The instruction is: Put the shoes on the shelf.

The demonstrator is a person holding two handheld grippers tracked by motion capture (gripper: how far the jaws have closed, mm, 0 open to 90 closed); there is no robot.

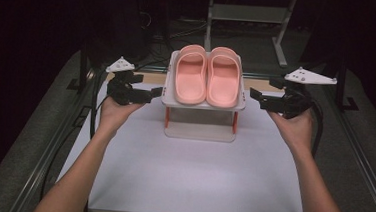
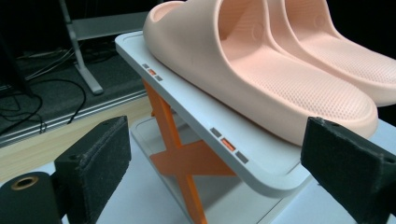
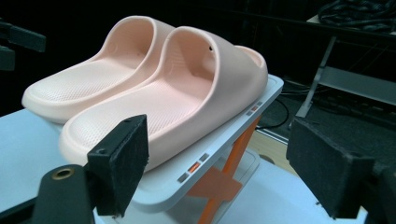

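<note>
A pair of pink slippers, the left one (image 1: 190, 76) and the right one (image 1: 223, 78), lies side by side on top of a small white rack (image 1: 200, 131) with orange legs. My left gripper (image 1: 154, 92) is held just left of the rack's top shelf, jaws open and empty. In the left gripper view the shelf rim (image 2: 196, 112) and the nearer slipper (image 2: 261, 79) lie ahead between the open jaws of this gripper (image 2: 219, 158). My right gripper (image 1: 254, 96) hovers off the shelf's right edge, open and empty. From that gripper (image 3: 224, 163) I look onto the nearer slipper (image 3: 177, 107) and the shelf edge (image 3: 243, 121).
The rack stands at the far middle of a white tabletop (image 1: 191, 176). Behind the table is a grey metal stand (image 1: 281, 37) on a dark floor with cables. Metal rails (image 1: 362, 163) run along both sides of the table.
</note>
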